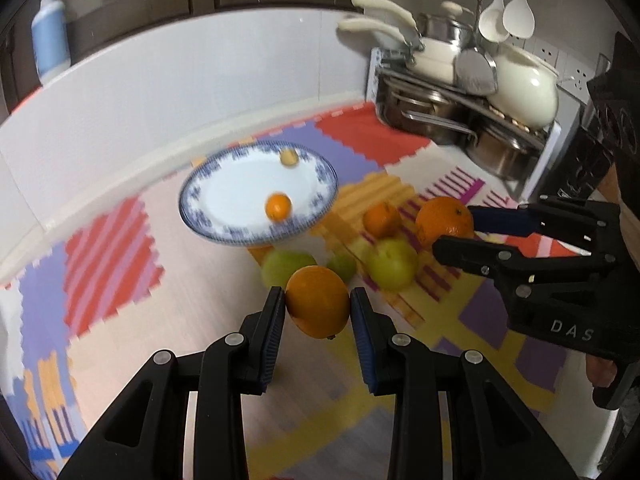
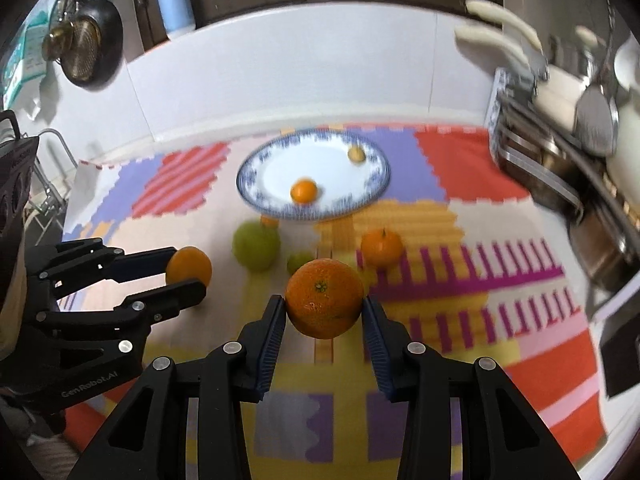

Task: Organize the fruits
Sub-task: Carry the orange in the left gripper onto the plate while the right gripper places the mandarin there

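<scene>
Left gripper (image 1: 318, 310) clamps smooth orange (image 1: 317, 301); right gripper (image 2: 324, 306) clamps bigger dimpled orange (image 2: 325, 298), both held above foam mat (image 2: 520, 300). Risk: round waxy skin slipping off narrow ribbed pads (grip only at sides), fruit dropping onto green apples (image 2: 256, 245). Glazed blue-rimmed plate (image 2: 256, 168) beyond holds two small citrus.

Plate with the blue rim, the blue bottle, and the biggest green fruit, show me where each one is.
Plate (image 2: 276, 168), right wrist view, bare white centre.
Blue bottle (image 2: 175, 4), right wrist view, its body.
Biggest green fruit (image 2: 256, 246), right wrist view, middle of its skin.
</scene>
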Demonstrator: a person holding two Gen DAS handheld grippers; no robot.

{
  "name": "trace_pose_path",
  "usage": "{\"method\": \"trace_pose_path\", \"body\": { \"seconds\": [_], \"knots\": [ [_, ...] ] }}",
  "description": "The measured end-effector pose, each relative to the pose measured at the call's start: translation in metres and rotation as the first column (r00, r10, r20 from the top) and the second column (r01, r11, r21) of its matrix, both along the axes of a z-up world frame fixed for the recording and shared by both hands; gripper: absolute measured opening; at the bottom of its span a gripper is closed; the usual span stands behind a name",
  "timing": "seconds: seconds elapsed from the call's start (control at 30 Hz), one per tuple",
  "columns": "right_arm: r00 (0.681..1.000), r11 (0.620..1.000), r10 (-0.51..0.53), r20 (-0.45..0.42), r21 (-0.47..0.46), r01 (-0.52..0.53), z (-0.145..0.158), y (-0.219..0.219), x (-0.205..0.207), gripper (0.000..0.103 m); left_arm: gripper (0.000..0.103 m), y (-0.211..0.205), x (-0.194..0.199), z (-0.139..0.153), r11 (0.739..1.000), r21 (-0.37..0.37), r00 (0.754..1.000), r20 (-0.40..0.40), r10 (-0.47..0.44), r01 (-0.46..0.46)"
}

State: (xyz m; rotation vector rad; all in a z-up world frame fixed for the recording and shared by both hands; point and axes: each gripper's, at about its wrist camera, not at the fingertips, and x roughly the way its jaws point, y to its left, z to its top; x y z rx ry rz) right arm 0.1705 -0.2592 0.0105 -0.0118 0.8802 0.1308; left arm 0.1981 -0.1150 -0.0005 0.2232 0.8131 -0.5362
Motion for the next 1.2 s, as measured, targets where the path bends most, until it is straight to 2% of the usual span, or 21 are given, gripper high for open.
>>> {"method": "trace_pose_path", "body": {
  "seconds": [0.17,0.27,0.5,0.77,0.97,1.2],
  "knots": [
    [0.999,1.000,0.014,0.051,-0.016,-0.013,0.019,0.003,0.026,0.041,0.034,0.003,0.023,0.016,1.000,-0.006,0.999,0.031,0.018,-0.018],
    [0.998,1.000,0.023,0.059,0.001,-0.023,0.026,0.004,0.046,0.041,0.034,0.005,0.041,0.021,1.000,-0.022,1.000,0.016,0.022,-0.021],
    [0.997,0.999,0.051,0.061,0.014,-0.052,0.029,0.008,0.093,0.041,0.034,0.007,0.083,0.026,0.999,-0.006,0.999,0.029,0.043,-0.043],
    [0.997,0.997,0.080,-0.017,0.019,-0.080,0.008,0.012,0.148,0.041,0.034,0.004,0.135,0.017,0.998,0.007,0.998,0.021,0.054,-0.054],
    [0.990,0.995,0.096,-0.102,0.024,-0.094,-0.024,0.013,0.187,0.041,0.034,0.006,0.172,-0.007,0.997,0.006,0.996,-0.047,0.071,-0.071],
    [0.982,0.996,0.083,-0.171,0.001,-0.084,-0.056,0.014,0.219,0.041,0.034,0.001,0.196,-0.040,0.996,0.047,0.992,-0.103,0.076,-0.072]
  ]
}}
